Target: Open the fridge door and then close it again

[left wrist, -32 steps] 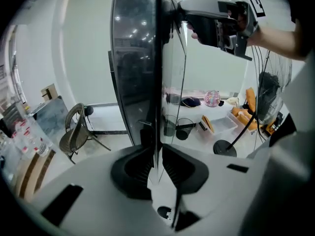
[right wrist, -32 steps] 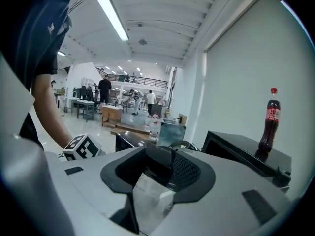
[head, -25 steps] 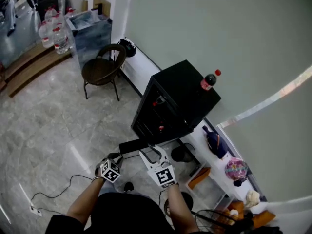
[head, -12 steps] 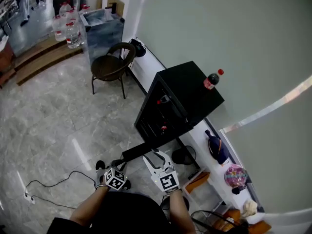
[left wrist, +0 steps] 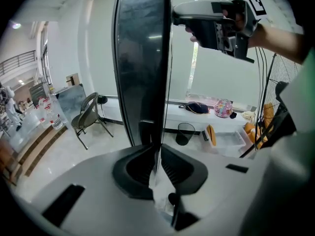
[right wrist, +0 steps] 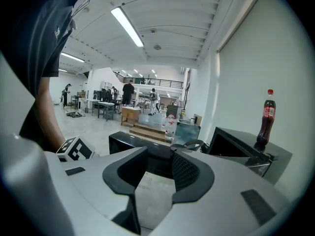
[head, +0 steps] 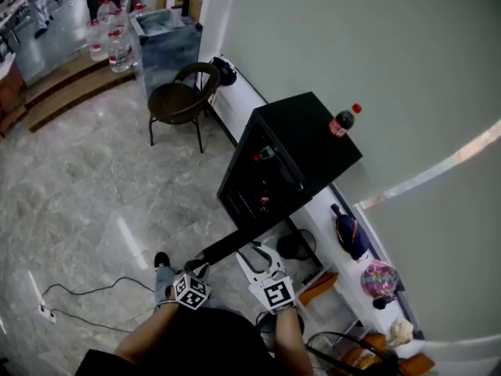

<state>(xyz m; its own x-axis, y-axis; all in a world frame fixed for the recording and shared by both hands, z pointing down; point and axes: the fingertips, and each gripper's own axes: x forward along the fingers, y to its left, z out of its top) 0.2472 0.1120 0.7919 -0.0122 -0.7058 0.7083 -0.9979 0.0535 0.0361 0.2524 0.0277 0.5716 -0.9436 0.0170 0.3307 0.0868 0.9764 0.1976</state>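
Note:
A black fridge [head: 301,143] stands by the wall with a cola bottle [head: 343,121] on top. Its dark door [head: 231,245] hangs open toward me. My left gripper [head: 199,269] is shut on the door's thin free edge; in the left gripper view the door [left wrist: 142,58] rises straight out of the gripper [left wrist: 155,161]. To the right of it my right gripper [head: 252,251] hovers above the door, its jaws closing with nothing between them. In the right gripper view this gripper [right wrist: 157,173] looks over the door's top [right wrist: 130,142] at the fridge [right wrist: 241,149] and bottle [right wrist: 266,117].
A brown chair [head: 182,100] stands left of the fridge by a grey cabinet [head: 160,41]. A black bin [head: 296,247] and a low white shelf [head: 329,210] with a dark bag [head: 347,229] lie to the right. A cable [head: 86,292] trails on the floor.
Both grippers have drawn back from the fridge. The door, held by the left gripper, has swung further open.

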